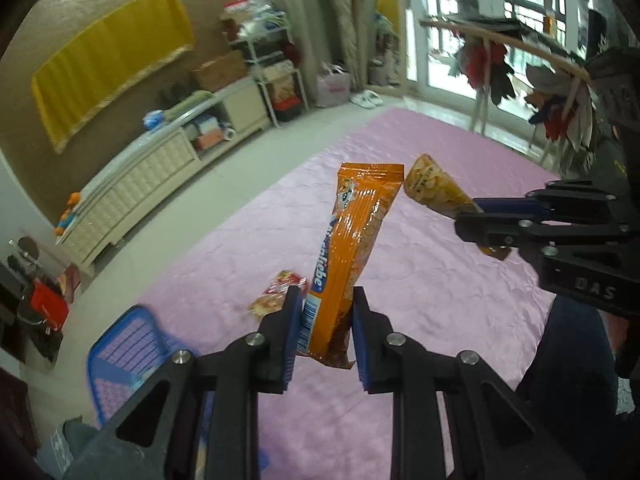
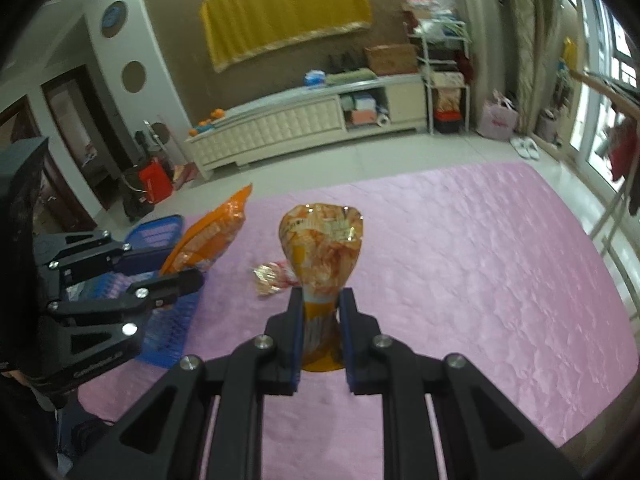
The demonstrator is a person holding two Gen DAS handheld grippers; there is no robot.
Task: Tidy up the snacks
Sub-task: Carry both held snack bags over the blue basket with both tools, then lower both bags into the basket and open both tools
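Left gripper [image 1: 326,332] clamped on the near end of a long orange snack pack [image 1: 352,256], blue pads pressed flat on both sides, rest of the pack sticking up and away over the mat. Held by the tail like that probably so the free end can tip into something without the fingers getting in the way.

Right gripper [image 2: 322,332] same story: pinching the crimped neck of a yellow chip bag [image 2: 322,248], puffy body ballooning out past the fingertips. Grabbing the flat seam makes sense, way less likely to crush what's inside. Also visible from the left wrist view, off to the right, bag poking out to the left of the jaws.

Both packs clear of the pink quilted mat [image 2: 460,260], hanging in the air side by side, near each other but not touching as far as can be told.

Further out: one small red and gold wrapper [image 1: 278,292] lying on the mat, between and a bit beyond the two held packs. Blue slotted basket [image 1: 124,344] at the near left edge of the mat, something pale inside, too blurry to name. Pretty clearly the drop-off spot, being the only container around.

Guessing mid-carry toward that basket, one loose snack left after these two. Main risk: the long pack swinging or slipping out of that end grip.
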